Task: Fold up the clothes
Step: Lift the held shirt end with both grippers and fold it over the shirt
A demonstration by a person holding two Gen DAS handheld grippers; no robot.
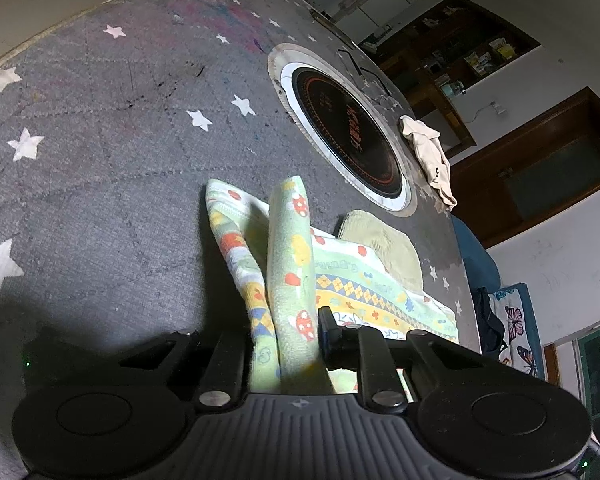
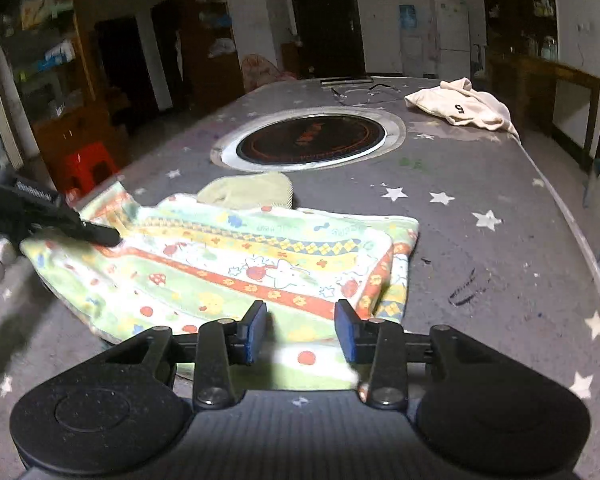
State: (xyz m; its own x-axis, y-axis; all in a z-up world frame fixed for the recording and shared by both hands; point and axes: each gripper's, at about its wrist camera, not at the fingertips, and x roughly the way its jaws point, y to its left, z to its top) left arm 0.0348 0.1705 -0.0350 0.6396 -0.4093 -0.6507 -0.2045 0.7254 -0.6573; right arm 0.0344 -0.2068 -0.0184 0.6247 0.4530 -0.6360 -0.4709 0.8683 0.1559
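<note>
**Left claw pinching patterned cloth, right claw open over it**

- One patterned cloth (image 2: 228, 264), green/yellow/orange stripes with mushrooms and strawberries, lies partly folded on the grey star-print surface (image 2: 480, 184). In the right wrist view its long axis runs left-right, stripes along it; the right end is doubled over in layers.
- Left claw (image 1: 288, 336) is clamped on a raised fold of that cloth; two bands of fabric rise from between its fingers and drape back down to the surface. In the right wrist view it sits at the cloth's left end (image 2: 96, 234).
- Right claw (image 2: 300, 330) is spread wide, blue pads (image 2: 256, 332) apart, poised at the cloth's near edge, gripping nothing.
- Other textiles: one pale green piece (image 2: 248, 192) touching the cloth's far edge, one cream garment (image 2: 460, 108) well apart at the far right corner.
- One round black cooktop (image 2: 312, 142) inset mid-surface, beyond the cloth.
</note>
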